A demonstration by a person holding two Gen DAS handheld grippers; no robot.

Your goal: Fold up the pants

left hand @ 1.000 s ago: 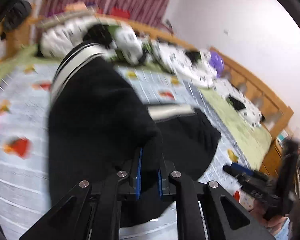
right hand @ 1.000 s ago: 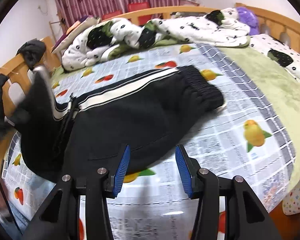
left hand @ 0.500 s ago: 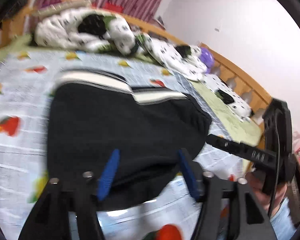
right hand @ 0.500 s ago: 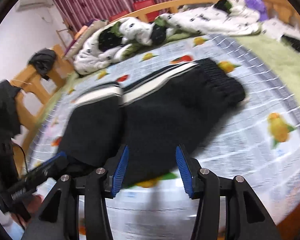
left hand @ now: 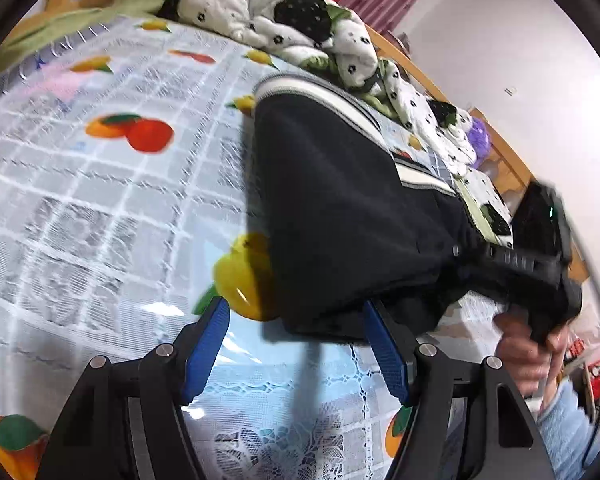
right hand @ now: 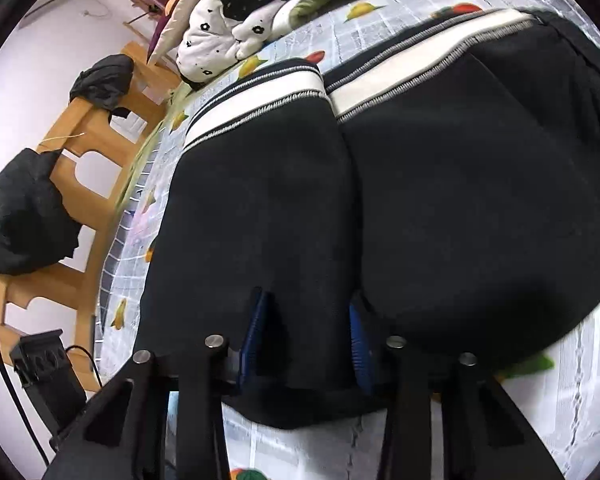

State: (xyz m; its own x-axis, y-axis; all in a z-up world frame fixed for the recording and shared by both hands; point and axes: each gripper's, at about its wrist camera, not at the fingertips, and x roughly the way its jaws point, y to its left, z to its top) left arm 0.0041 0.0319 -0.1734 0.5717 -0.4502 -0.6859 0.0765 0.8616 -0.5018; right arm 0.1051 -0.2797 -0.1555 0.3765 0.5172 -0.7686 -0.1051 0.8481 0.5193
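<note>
Black pants (left hand: 340, 208) with white side stripes lie folded on a fruit-print bedsheet (left hand: 100, 184). My left gripper (left hand: 296, 344) is open and empty, just off the near left corner of the pants. My right gripper (right hand: 308, 332) is pushed into the near edge of the pants (right hand: 420, 200). Its blue pads (right hand: 256, 328) stand apart with black cloth bunched between and around them. In the left wrist view the right gripper (left hand: 516, 264) reaches onto the pants from the right, held by a hand.
A crumpled white and black quilt (left hand: 284, 8) lies at the head of the bed. A wooden bed rail (right hand: 80, 152) with dark clothes (right hand: 24, 224) draped on it runs along the left. A lace-trimmed sheet edge (left hand: 280, 432) lies at the near bed edge.
My left gripper let go of the pants leg, opened and drew back to the bed edge. My right gripper moved forward into the near edge of the pants.
</note>
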